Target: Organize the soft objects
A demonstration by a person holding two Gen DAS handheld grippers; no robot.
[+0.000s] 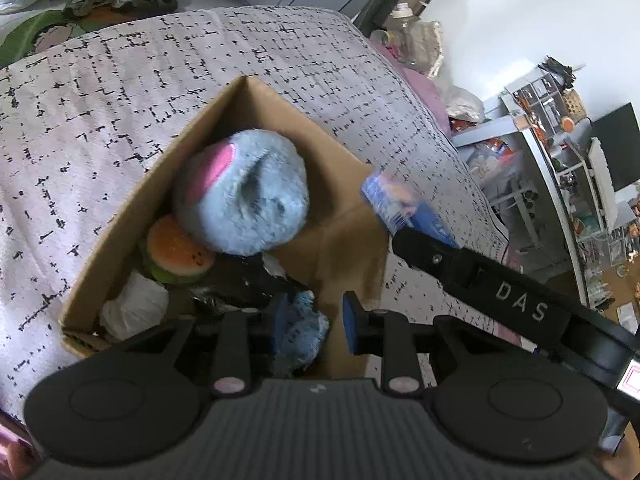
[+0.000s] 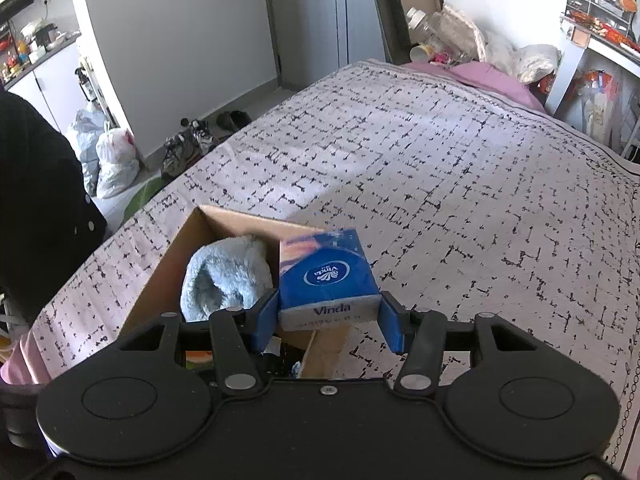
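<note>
In the left wrist view, the left gripper (image 1: 310, 322) hung low over the near end of the cardboard box (image 1: 120, 236) on the patterned bedspread (image 1: 120, 100). A small blue fluffy toy (image 1: 302, 326) sat between its blue pads, but whether the pads still pressed on it could not be told. Deeper in the box lay a large pale-blue plush (image 1: 244, 196), a watermelon-slice toy (image 1: 176, 256) and something white (image 1: 134, 306) (perhaps a bag). At right, the right gripper's arm reached in with the tissue pack (image 1: 394, 200) blurred above the box's right wall.

In the right wrist view, the right gripper (image 2: 328, 316) was clenched on that blue Vinda tissue pack (image 2: 328, 276), held over the box's right edge — the packing step seemed under way. Next, the pack likely needed carrying leftward over the opening, then lowering and releasing. This view alone showed the grip clearly; the box's lower contents showed only in the left one.
</note>
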